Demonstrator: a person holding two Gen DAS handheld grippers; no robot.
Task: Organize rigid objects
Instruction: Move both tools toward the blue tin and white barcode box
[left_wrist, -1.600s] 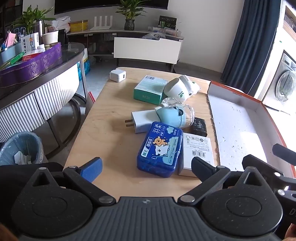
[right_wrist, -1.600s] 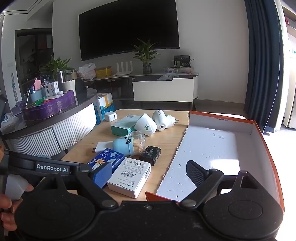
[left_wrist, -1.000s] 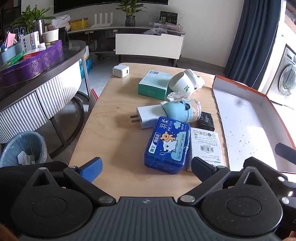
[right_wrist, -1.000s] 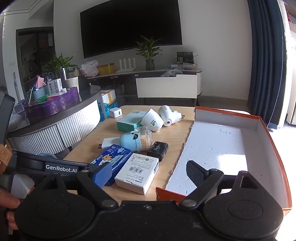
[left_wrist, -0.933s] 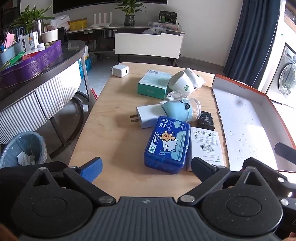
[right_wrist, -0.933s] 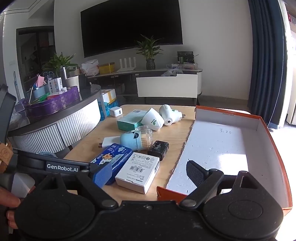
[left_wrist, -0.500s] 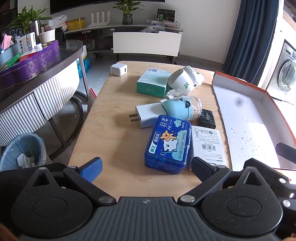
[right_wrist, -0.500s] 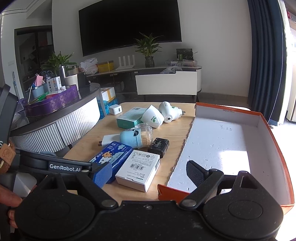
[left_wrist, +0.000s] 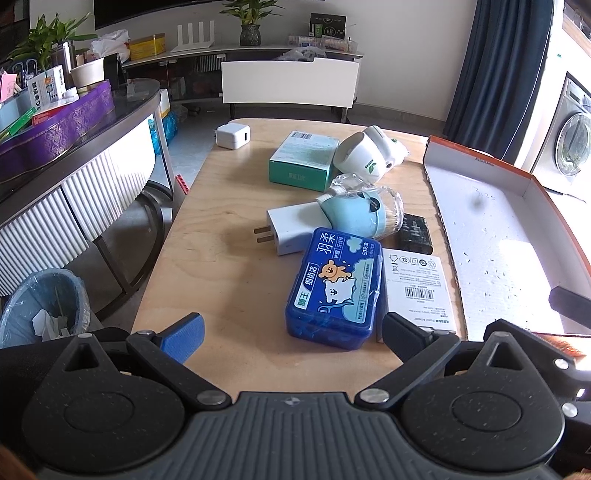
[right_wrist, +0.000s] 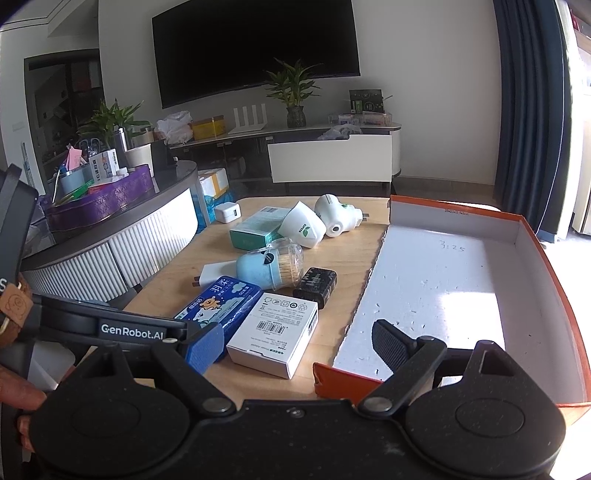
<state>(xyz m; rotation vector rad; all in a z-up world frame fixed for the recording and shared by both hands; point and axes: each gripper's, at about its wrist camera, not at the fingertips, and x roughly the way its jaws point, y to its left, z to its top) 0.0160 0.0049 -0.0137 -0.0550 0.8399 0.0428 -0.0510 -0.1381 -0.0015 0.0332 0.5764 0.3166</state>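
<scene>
Several items lie on a wooden table (left_wrist: 221, 221): a blue floss box (left_wrist: 334, 288) (right_wrist: 218, 301), a white adapter box (left_wrist: 417, 284) (right_wrist: 275, 334), a white plug charger (left_wrist: 290, 229), a light-blue toothpick jar (left_wrist: 364, 214) (right_wrist: 271, 267), a small black box (left_wrist: 415, 234) (right_wrist: 316, 282), a teal box (left_wrist: 303, 160) (right_wrist: 256, 227), two white plug-in devices (left_wrist: 369, 155) (right_wrist: 338, 218) and a small white cube charger (left_wrist: 232, 136). An open orange-edged white box (left_wrist: 498, 229) (right_wrist: 443, 280) lies on the right. My left gripper (left_wrist: 291, 334) is open just short of the blue box. My right gripper (right_wrist: 295, 343) is open over the adapter box's near end and the tray corner.
A curved dark counter (left_wrist: 74, 155) with a purple tin stands to the left. A lined bin (left_wrist: 40, 310) is on the floor at lower left. A TV bench (right_wrist: 332, 147) and a dark curtain (right_wrist: 528, 110) are behind. A washing machine (left_wrist: 572, 140) is at far right.
Both grippers have moved slightly forward toward the objects. Both stay open and empty. Nothing on the table has moved.
</scene>
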